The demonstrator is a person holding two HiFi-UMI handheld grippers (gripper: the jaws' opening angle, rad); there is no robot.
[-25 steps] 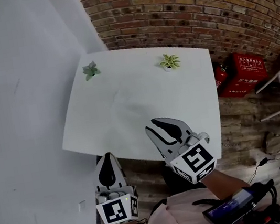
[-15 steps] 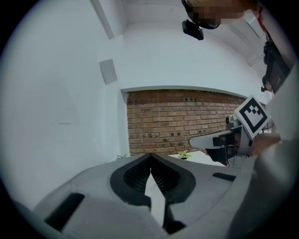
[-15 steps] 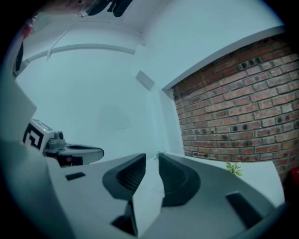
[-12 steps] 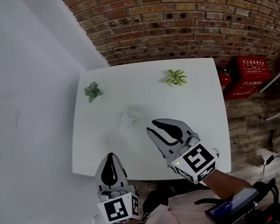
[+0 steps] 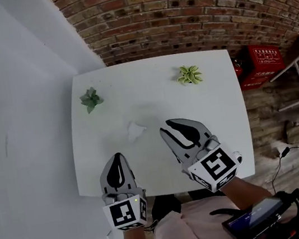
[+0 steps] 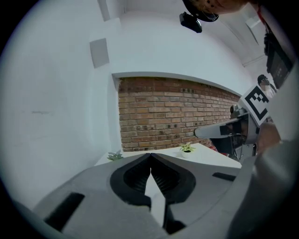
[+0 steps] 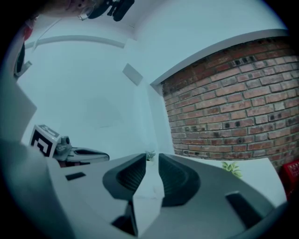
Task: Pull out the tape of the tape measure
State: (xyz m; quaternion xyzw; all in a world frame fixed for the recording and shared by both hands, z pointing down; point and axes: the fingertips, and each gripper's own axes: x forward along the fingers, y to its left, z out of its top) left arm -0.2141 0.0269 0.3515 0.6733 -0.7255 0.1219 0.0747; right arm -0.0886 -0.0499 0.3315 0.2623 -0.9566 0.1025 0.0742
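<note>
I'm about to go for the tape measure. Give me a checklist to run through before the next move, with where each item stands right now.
1. Is the left gripper empty? Ok. Its jaws are together with nothing between them.
2. Is the right gripper ready to grasp? Probably not ok. Its jaws are empty but only slightly apart, likely too narrow.
3. Is the target found? Cannot tell. A small white object lies on the table ahead of both grippers, too small to identify.
4. Is there no contact yet? Ok. Both grippers sit short of it.
5. Is there clutter nearby? Ok. The green plant and the yellow-green plant stand near the far edge, apart from it.
</note>
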